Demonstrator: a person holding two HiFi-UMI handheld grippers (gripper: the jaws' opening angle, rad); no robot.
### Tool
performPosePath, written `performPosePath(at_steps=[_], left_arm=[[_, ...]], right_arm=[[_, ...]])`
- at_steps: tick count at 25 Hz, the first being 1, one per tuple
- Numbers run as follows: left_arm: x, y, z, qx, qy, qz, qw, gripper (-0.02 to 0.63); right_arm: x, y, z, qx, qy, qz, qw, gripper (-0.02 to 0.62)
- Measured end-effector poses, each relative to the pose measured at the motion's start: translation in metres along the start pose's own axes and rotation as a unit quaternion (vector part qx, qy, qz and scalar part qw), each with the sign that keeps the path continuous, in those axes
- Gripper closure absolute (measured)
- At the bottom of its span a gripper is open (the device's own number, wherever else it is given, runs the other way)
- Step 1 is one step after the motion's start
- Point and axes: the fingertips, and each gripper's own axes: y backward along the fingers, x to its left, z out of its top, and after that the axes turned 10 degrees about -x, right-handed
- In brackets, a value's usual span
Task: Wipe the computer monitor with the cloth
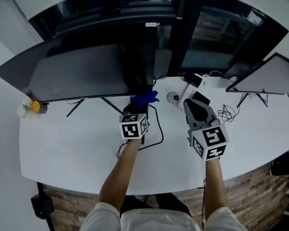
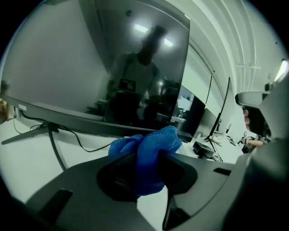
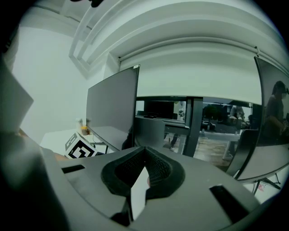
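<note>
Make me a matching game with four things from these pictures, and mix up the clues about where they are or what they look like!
Things:
1. blue cloth
2. right gripper
3. big monitor
4. black cable

Clues:
A. lies on the white desk
B. dark screen, stands at the back of the desk
C. pinched in the left gripper
D. jaws together, nothing in them

Pairs: 1-C, 2-D, 3-B, 4-A

Head cam: above tabletop [image 1: 78, 157], steeply down on monitor [image 1: 81, 72]. Cam on left tongs [image 1: 137, 104]: close below monitor, facing screen. Cam on right tongs [image 1: 189, 103]: farther right of monitor; all share it.
</note>
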Motion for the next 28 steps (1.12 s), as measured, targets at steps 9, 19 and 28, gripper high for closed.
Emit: performPosePath(at_steps=[9,19,28], left_arm=[[0.085,0.042,0.020,-0.052,0.029,0.073,0.9956,0.463],[0.198,0.095,0.039,-0.052,0.011,0.117,0.9917,0.463],[0.302,0.135,0.050,-0.044,0.009,0.140,0.9891,0.463]], right_arm=[[0.055,-0.041,0.014,0.004,0.011,0.042,0.999,0.581],[0.163,-0.107,0.038,0.009,0.019,0.091,0.996,0.581],[0.242,-0.171,0.060,0.010,0.019,0.102,0.995,0.581]])
